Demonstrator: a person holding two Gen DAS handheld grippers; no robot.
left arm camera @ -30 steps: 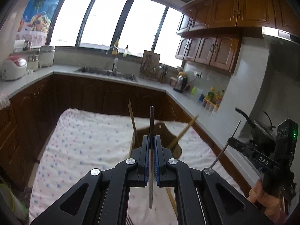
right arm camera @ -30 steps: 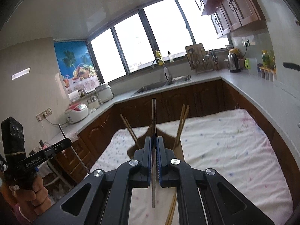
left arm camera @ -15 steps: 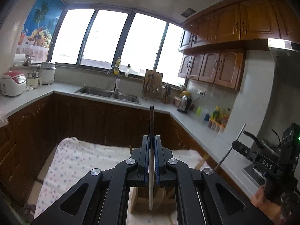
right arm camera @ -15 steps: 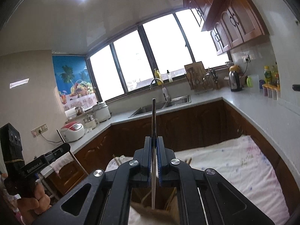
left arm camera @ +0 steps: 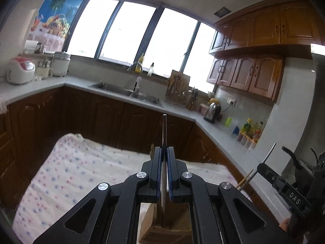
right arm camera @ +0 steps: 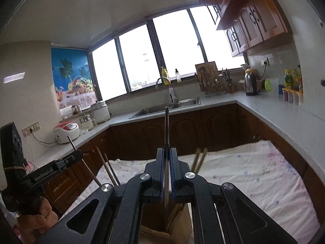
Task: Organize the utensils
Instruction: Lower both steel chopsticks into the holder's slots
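Several wooden chopsticks (right arm camera: 200, 160) already stand in the wooden holder (right arm camera: 178, 223) on the spotted cloth (right arm camera: 254, 174), so part of the sorting looks done. What is left, as far as you can see here, is the two metal pieces you carry.

Your left claw (left arm camera: 165, 174) is pinched tight on a thin metal chopstick (left arm camera: 164, 130) that runs upright between the pads, its tip above them and its lower end hanging over the holder's mouth. Your right claw (right arm camera: 167, 174) is clamped the same way on its own metal chopstick (right arm camera: 167, 126), the lower end just above or just inside the holder; you cannot tell which.

Both claws point slightly downward, side by side and close over the holder. From the right wrist view you see the left one to its left, a hand (right arm camera: 36, 221) wrapped round its grip. I judge the next move to be a drop into the holder, which calls for lining each stick up with the opening before you let go.
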